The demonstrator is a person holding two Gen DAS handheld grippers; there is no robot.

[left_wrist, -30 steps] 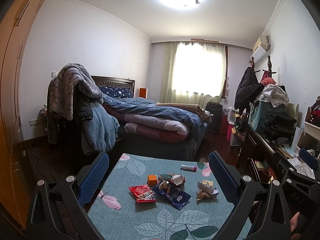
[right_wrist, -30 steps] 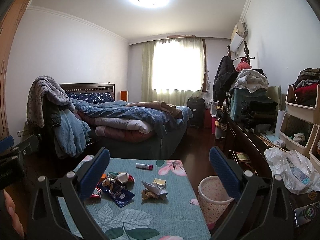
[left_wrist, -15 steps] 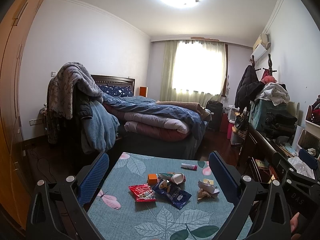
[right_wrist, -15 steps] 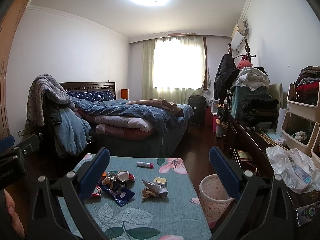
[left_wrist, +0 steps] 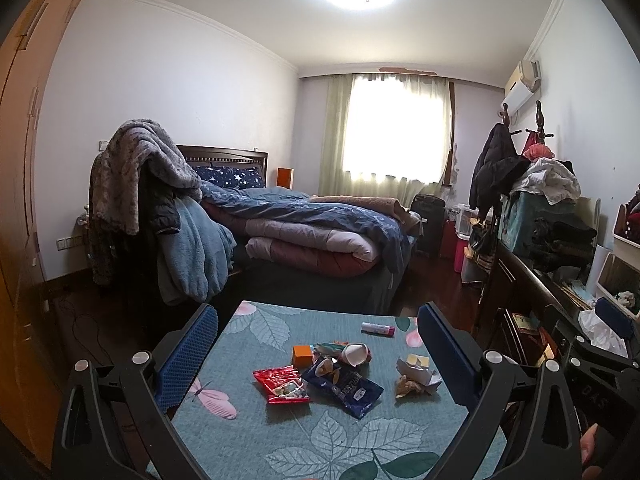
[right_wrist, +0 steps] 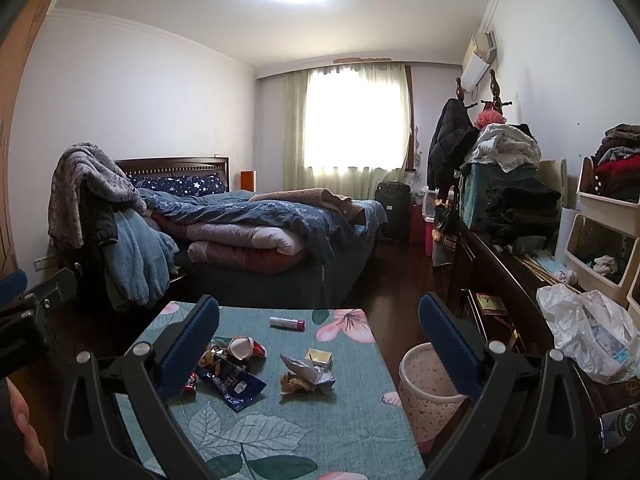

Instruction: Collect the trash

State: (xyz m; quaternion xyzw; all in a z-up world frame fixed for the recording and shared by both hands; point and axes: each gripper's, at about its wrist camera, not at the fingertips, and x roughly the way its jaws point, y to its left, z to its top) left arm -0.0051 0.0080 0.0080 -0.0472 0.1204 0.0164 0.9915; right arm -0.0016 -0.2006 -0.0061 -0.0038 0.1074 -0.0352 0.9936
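A pink bin (right_wrist: 424, 384) stands on the floor just beside the table's right edge; its mouth faces up, but what lies inside cannot be told, since the right gripper's finger crosses it. On the dresser (right_wrist: 500, 280) to the right sits a white plastic bag (right_wrist: 588, 336) with packets in it, and cream shelf bins (right_wrist: 600, 248) hold folded clothes.

The trash lies in a loose cluster on the table (left_wrist: 320, 440): a red wrapper (left_wrist: 282, 385), a blue wrapper (left_wrist: 345, 388) touching it, an orange cube (left_wrist: 302, 355), a crumpled cup (left_wrist: 354, 353), a paper wad (left_wrist: 416, 376) beside a small yellow box (left_wrist: 416, 360), and, apart toward the far edge, a lip-balm tube (left_wrist: 378, 329).

The left gripper (left_wrist: 318, 348) hangs above the near table with its jaws spread wide and empty; the right gripper (right_wrist: 319, 340) is likewise agape, holding nothing (both well short of the trash).

The table wears a teal leaf-print cloth. Beyond it are a bed (left_wrist: 312, 232) heaped with quilts, a curtained window (left_wrist: 394, 132) and a dark wood floor.
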